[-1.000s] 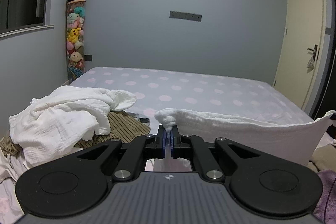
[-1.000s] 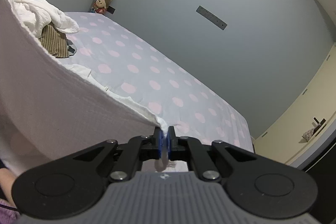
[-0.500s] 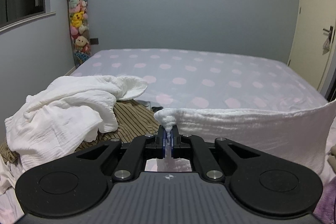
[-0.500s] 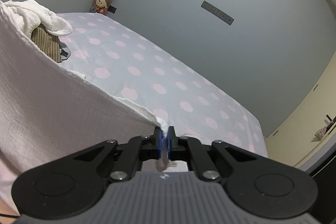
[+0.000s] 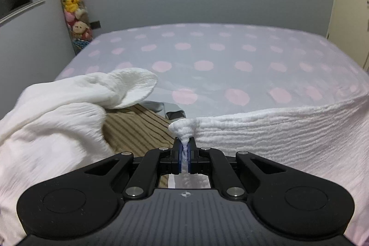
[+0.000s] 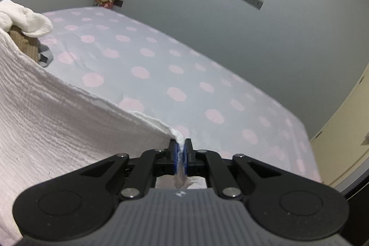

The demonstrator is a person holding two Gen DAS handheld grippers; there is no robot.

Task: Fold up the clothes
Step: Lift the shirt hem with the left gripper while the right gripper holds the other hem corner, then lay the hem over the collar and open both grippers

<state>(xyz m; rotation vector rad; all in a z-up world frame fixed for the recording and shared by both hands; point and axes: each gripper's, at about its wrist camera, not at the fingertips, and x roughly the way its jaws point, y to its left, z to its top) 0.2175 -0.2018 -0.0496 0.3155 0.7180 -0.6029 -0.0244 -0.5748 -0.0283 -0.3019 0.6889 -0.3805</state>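
A white crinkled garment (image 5: 276, 137) hangs stretched between my two grippers above the near side of the bed. My left gripper (image 5: 184, 148) is shut on its left top corner, which bunches up between the blue pads. My right gripper (image 6: 180, 151) is shut on the opposite corner, and the white garment (image 6: 57, 121) spreads away to the left in that view. Its lower part is hidden behind the gripper bodies.
A pile of clothes lies at the left: another white garment (image 5: 60, 117) over a brown striped one (image 5: 136, 128), with a grey piece (image 5: 170, 108) beside them. The polka-dot bed (image 5: 219, 66) stretches ahead. A column of plush toys (image 5: 73, 4) stands in the corner; a door (image 6: 346, 142) is at right.
Both grippers have tilted down and moved forward toward the bed, still holding the garment stretched. The bed and the clothes pile now loom larger in both views.
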